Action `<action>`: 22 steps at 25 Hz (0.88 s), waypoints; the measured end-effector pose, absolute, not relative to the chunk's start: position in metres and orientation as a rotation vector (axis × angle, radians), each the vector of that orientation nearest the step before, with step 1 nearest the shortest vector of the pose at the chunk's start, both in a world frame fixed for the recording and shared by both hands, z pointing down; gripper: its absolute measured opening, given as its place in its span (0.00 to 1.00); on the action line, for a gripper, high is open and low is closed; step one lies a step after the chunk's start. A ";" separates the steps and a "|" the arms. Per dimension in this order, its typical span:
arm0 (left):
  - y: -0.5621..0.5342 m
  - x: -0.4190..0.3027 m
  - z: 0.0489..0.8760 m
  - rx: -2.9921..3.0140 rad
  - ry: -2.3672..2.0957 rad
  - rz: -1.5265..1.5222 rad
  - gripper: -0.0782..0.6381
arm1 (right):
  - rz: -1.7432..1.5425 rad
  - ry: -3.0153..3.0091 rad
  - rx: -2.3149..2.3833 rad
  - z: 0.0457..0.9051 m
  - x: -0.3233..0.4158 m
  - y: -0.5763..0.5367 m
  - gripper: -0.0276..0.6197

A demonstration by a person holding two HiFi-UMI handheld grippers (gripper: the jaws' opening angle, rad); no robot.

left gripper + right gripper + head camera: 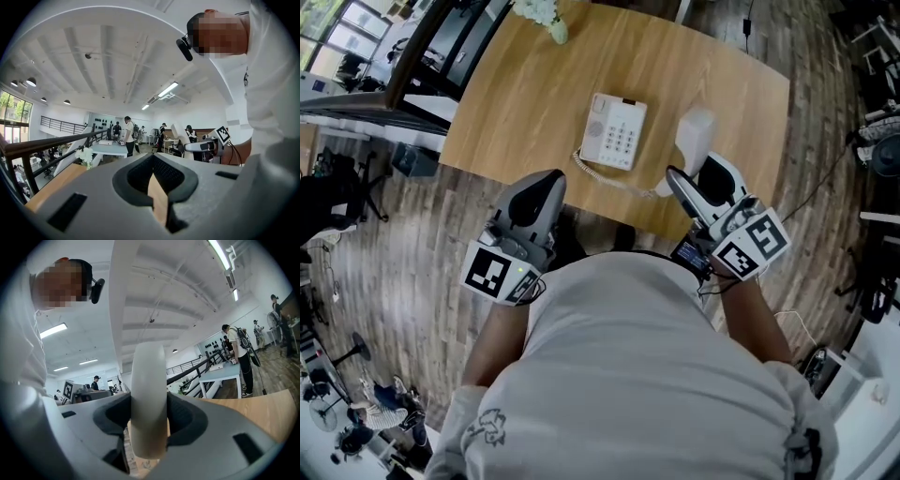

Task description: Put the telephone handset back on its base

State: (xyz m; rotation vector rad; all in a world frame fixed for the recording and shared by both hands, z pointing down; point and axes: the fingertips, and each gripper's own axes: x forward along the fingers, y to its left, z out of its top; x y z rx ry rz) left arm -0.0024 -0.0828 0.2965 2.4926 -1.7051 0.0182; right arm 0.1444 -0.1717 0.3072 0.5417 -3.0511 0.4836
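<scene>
The white telephone base [614, 131] with its keypad lies flat in the middle of the wooden table [516, 103]. A coiled cord [609, 176] runs from the base toward the right. My right gripper [696, 180] is shut on the white handset [694, 141], holding it upright to the right of the base and clear of it. In the right gripper view the handset [149, 399] stands between the dark pads [187, 420]. My left gripper [539, 190] hovers at the table's near edge, left of the base, shut and holding nothing [154, 187].
A vase of white flowers [546, 17] stands at the table's far edge. Wooden floor surrounds the table, with office chairs [347, 187] at the left. People stand at a far table [126, 136].
</scene>
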 end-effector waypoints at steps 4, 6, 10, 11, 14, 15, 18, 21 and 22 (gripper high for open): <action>-0.104 -0.006 0.297 2.549 -1.633 0.022 0.12 | 0.495 -3.040 0.626 0.308 0.146 -0.176 0.38; -0.113 -0.008 0.296 2.579 -1.595 0.015 0.12 | 0.493 -3.031 0.677 0.308 0.147 -0.178 0.39; -0.134 -0.022 0.300 2.629 -1.504 -0.002 0.12 | 0.504 -3.006 0.791 0.310 0.142 -0.182 0.38; -0.141 -0.027 0.301 2.640 -1.480 -0.006 0.12 | 0.506 -2.999 0.817 0.310 0.137 -0.183 0.38; -0.160 -0.044 0.302 2.683 -1.396 -0.015 0.12 | 0.516 -2.970 0.894 0.312 0.119 -0.185 0.39; -0.165 -0.050 0.302 2.700 -1.366 -0.019 0.12 | 0.519 -2.957 0.921 0.313 0.112 -0.185 0.38; -0.177 -0.068 0.300 2.750 -1.277 -0.032 0.12 | 0.515 -2.926 1.002 0.314 0.089 -0.185 0.39; -0.187 -0.092 0.298 2.785 -1.199 -0.046 0.12 | 0.524 -2.896 1.065 0.314 0.062 -0.186 0.39; -0.189 -0.100 0.298 2.794 -1.175 -0.048 0.12 | 0.532 -2.885 1.081 0.316 0.052 -0.186 0.39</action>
